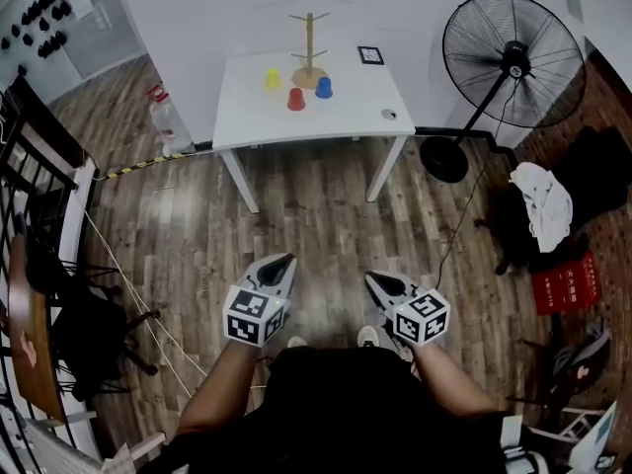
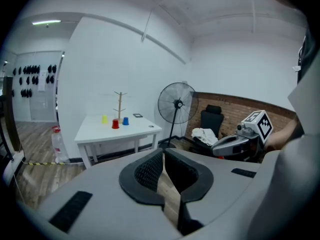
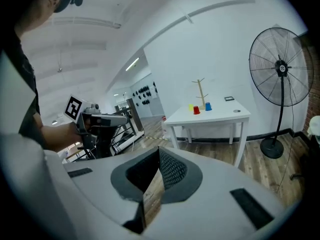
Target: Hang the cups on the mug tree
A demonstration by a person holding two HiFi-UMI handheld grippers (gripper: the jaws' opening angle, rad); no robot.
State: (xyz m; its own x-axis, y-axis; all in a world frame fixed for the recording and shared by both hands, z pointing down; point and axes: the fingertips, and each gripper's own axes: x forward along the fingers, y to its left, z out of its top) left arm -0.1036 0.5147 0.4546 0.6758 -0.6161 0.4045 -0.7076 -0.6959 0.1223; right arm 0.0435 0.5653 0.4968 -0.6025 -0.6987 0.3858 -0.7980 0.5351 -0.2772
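Both grippers are held low and close to the person, well apart from the table. The left gripper (image 1: 288, 258) has its jaws drawn together with nothing between them. The right gripper (image 1: 370, 276) has its jaws pressed together too, and it is also empty. Each points forward and somewhat down over the wooden floor (image 1: 316, 215).

Far ahead, a white table (image 1: 247, 117) stands against the wall, with the wooden mug tree (image 1: 309, 52) upright near its far edge. All three cups sit on the tabletop by the tree's base: the yellow cup (image 1: 273, 78) to its left, the red cup (image 1: 296, 99) nearer, the blue cup (image 1: 323, 88) just right. A standing fan (image 1: 513, 62) is right of the table.
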